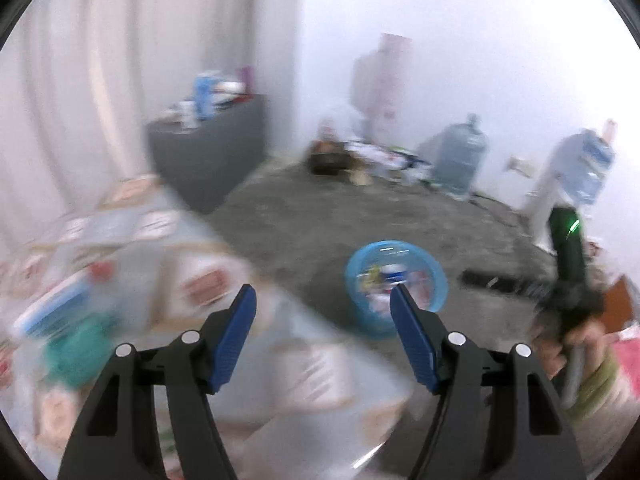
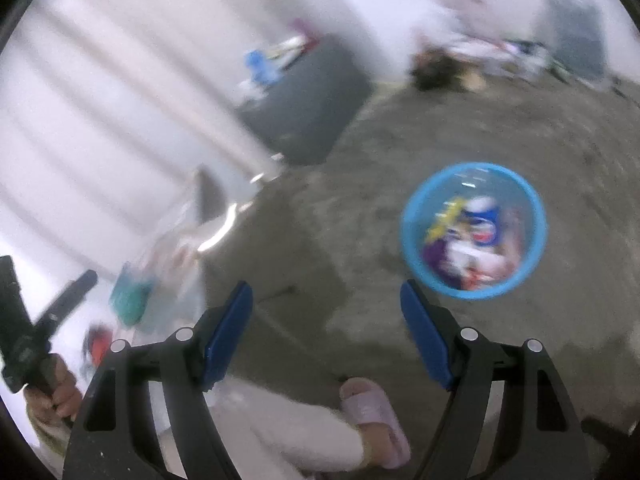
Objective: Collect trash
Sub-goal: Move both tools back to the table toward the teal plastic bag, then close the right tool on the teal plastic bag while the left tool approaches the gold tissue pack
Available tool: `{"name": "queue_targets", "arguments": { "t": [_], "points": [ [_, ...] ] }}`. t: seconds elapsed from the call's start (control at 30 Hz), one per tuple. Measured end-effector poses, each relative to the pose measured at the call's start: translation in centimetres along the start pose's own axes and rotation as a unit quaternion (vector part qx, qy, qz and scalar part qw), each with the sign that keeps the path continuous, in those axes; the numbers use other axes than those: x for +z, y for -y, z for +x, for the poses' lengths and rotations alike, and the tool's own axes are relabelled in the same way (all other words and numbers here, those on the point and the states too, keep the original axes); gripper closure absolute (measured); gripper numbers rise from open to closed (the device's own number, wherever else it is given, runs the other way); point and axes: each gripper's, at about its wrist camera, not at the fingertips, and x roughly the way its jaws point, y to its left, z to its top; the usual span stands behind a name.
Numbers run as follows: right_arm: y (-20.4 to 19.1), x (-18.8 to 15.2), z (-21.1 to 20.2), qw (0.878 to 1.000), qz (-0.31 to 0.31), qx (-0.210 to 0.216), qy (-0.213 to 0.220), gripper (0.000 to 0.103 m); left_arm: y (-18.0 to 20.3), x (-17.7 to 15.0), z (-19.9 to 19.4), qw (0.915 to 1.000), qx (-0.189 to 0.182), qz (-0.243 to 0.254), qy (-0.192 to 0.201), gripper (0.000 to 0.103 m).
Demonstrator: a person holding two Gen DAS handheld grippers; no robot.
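Overhead, both hand-held grippers hung empty with jaws spread wide: the left hand-held gripper and the right hand-held gripper. Between them and the far wall, a round blue plastic bin stood on the grey concrete floor, holding blurred, colourful wrappers. Left of the bin, a cluttered worktop carried a teal packet. A pink slipper rested near the bin.
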Motion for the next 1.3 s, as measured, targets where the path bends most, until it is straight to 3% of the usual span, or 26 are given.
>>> {"name": "queue_targets", "arguments": {
  "t": [0.13, 0.33, 0.57, 0.7, 0.93, 1.0, 1.17, 1.3],
  "points": [
    [-6.7, 0.1, 1.9, 0.994, -0.102, 0.043, -0.016, 0.031, -7.2, -5.3, -5.9, 0.9949, 0.077, -0.058, 0.027, 0.036],
    [-17.4, -0.4, 6.1, 0.962, -0.235, 0.129, -0.054, 0.036, -14.6, -12.4, -10.8, 0.9837, 0.136, -0.115, 0.025, 0.036],
    [-27.9, -1.5, 13.0, 0.900, -0.366, 0.204, -0.118, 0.040, -18.4, -15.4, -12.1, 0.9869, 0.120, -0.105, 0.023, 0.029],
    [-31.8, -2.5, 17.2, 0.871, -0.422, 0.201, -0.150, 0.046, -19.6, -15.9, -11.0, 0.9919, 0.103, -0.073, 0.013, 0.027],
    [-35.1, -4.4, 20.1, 0.823, -0.512, 0.186, -0.163, 0.046, -21.1, -16.8, -8.9, 0.9951, 0.081, -0.055, -0.011, 0.027],
    [-35.8, -4.7, 20.9, 0.814, -0.526, 0.185, -0.164, 0.046, -21.5, -17.1, -8.4, 0.9954, 0.079, -0.051, -0.018, 0.027],
    [-36.6, -5.0, 22.9, 0.807, -0.536, 0.172, -0.177, 0.046, -21.9, -17.6, -7.2, 0.9958, 0.066, -0.056, -0.029, 0.027],
    [-36.2, -5.6, 24.2, 0.805, -0.535, 0.161, -0.200, 0.057, -22.5, -17.7, -6.7, 0.9952, 0.053, -0.077, -0.029, 0.027]
  ]
}}
